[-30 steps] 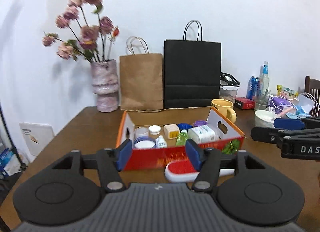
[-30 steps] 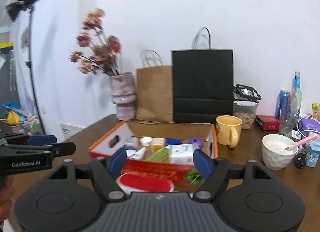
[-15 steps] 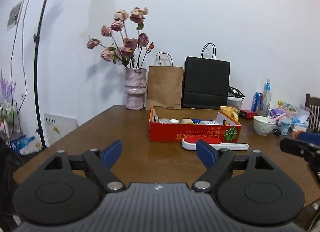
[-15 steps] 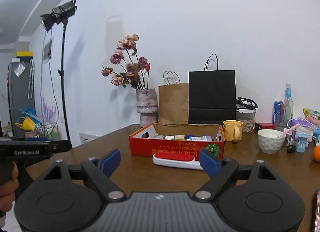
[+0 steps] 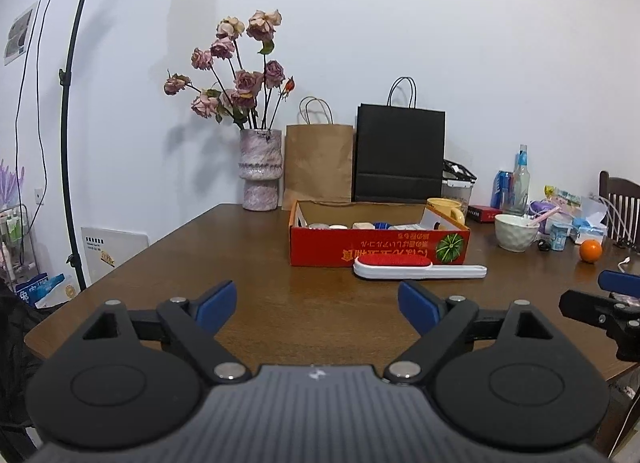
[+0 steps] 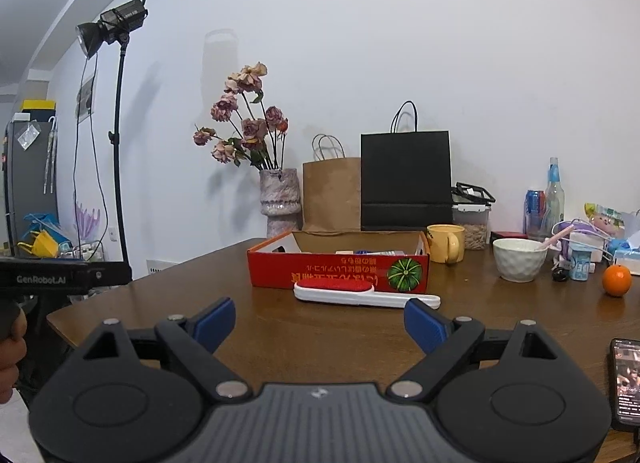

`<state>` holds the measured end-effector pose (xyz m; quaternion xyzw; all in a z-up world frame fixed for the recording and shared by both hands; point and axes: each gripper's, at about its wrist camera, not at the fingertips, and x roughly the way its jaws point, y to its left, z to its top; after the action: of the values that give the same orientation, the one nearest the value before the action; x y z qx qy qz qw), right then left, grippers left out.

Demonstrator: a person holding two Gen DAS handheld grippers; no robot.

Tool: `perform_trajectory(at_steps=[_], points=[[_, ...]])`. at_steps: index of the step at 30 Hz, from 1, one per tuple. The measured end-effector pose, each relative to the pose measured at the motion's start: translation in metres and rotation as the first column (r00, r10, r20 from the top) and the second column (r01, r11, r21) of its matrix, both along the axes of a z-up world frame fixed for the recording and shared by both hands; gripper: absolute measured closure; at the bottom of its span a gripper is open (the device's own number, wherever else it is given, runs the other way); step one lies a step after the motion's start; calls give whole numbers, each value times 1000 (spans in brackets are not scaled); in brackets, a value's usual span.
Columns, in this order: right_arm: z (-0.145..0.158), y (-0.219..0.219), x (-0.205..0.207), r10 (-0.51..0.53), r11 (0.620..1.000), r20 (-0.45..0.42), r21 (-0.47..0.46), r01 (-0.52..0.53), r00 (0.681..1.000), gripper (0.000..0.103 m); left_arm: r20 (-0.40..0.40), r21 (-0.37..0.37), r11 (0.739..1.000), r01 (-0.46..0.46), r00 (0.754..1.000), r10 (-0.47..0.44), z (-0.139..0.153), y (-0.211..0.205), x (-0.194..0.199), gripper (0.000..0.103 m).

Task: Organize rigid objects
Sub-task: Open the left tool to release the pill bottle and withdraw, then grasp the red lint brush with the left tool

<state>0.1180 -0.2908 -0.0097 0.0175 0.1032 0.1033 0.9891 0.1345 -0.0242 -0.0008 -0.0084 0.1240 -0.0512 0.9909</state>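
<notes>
I see my left gripper [image 5: 316, 303] with jaws opening on nothing, right gripper [image 6: 319, 319] spread wide and empty. The red lint brush [image 5: 416, 266] lies mid-frame, well beyond both, against the red box [image 5: 376, 251].

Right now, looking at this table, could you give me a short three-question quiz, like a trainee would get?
1. True or false: the lint brush lies inside the red cardboard box.
2. Which stands nearest the orange: A) flower vase, B) white bowl, C) black paper bag?
3. Is anything between the fingers of the left gripper?

Key: 1. False, it lies on the table in front of the box. 2. B. 3. No; its jaws are opening on nothing.
</notes>
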Motion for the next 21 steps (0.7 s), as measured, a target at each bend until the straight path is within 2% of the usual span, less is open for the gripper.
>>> perform_trajectory(at_steps=[8,14,19,21], points=[[-5,-18,35,-48,999,-43,1,48,998,12,-43,20,1000,2,999,-1,-7,-8,31,13],[-1,-44,92,-119,993,-141,-24,116,983,14,-115,49,999,17,993,-12,-13,-22,83,13],[-3,-67,154,-121,993,-194,-29,118,973,22,-192,62,996,63,980,-50,-18,-35,144,13],[-5,-78,181,-126,992,-229,-7,128,965,39,-226,37,995,93,971,-83,-19,-39,172,14]])
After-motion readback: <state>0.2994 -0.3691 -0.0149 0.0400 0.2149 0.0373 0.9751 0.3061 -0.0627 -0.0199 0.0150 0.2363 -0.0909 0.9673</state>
